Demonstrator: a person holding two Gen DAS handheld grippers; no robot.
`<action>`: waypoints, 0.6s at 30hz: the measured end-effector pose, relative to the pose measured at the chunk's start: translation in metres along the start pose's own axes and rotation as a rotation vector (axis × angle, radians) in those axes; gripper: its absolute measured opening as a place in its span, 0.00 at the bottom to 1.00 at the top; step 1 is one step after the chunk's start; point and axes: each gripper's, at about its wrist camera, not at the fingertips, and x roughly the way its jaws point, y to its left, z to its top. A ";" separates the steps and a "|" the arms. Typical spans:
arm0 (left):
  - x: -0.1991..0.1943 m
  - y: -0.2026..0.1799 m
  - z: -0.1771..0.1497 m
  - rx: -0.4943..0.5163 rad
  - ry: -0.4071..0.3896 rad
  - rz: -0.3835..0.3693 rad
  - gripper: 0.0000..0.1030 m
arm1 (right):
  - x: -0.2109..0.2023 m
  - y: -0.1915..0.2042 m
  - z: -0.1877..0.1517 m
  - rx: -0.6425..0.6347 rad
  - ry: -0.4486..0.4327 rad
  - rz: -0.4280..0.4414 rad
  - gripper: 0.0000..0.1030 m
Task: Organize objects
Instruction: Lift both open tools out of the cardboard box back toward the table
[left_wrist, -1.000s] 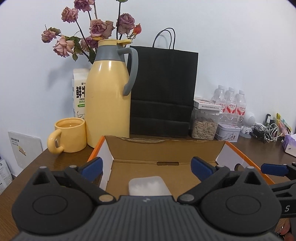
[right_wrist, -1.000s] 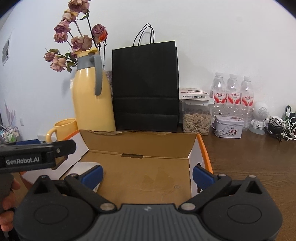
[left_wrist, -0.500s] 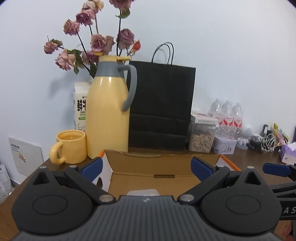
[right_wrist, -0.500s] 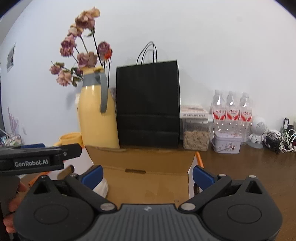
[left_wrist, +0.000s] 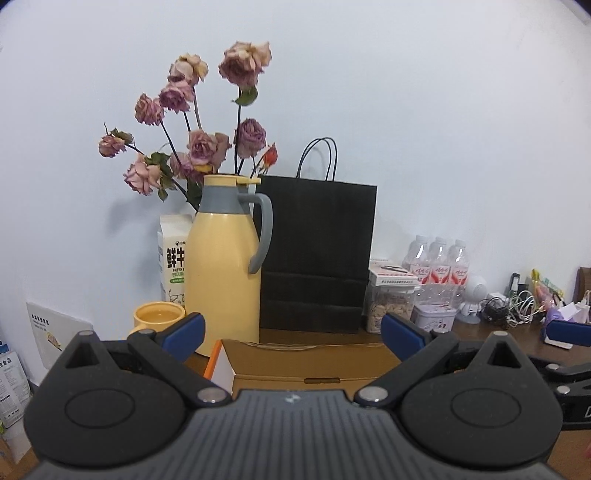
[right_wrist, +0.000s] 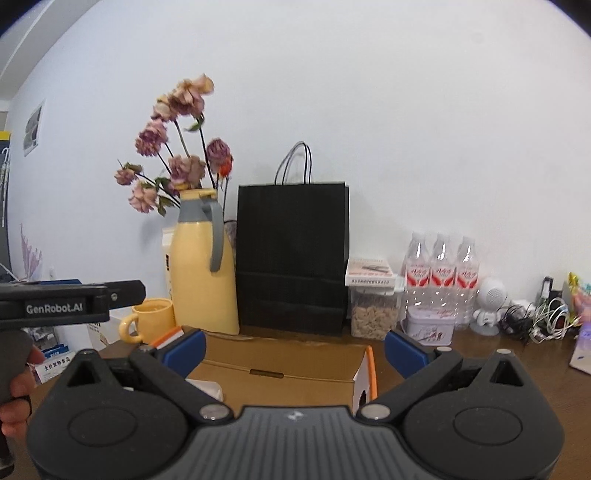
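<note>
The left gripper (left_wrist: 291, 332) and right gripper (right_wrist: 293, 349) both hang with jaws spread wide and nothing between them. Over the last second both have risen and drawn back from the open cardboard box (right_wrist: 295, 354), so less of its floor shows. A pale object (right_wrist: 210, 389) lies inside, near the box's left side. That placement looks finished; the hands seem free for the next item

Left hand-held gripper (left_wrist: 291, 334), right hand-held gripper (right_wrist: 293, 349): jaws spread, empty.
</note>
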 end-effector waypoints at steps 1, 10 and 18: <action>-0.007 0.000 0.001 -0.001 0.002 -0.007 1.00 | -0.007 0.001 0.001 -0.002 -0.004 0.001 1.00; -0.075 0.003 -0.007 0.026 -0.010 -0.048 1.00 | -0.076 0.013 -0.008 -0.012 -0.009 0.016 1.00; -0.125 0.010 -0.025 0.042 0.008 -0.082 1.00 | -0.119 0.025 -0.033 -0.025 0.017 0.028 1.00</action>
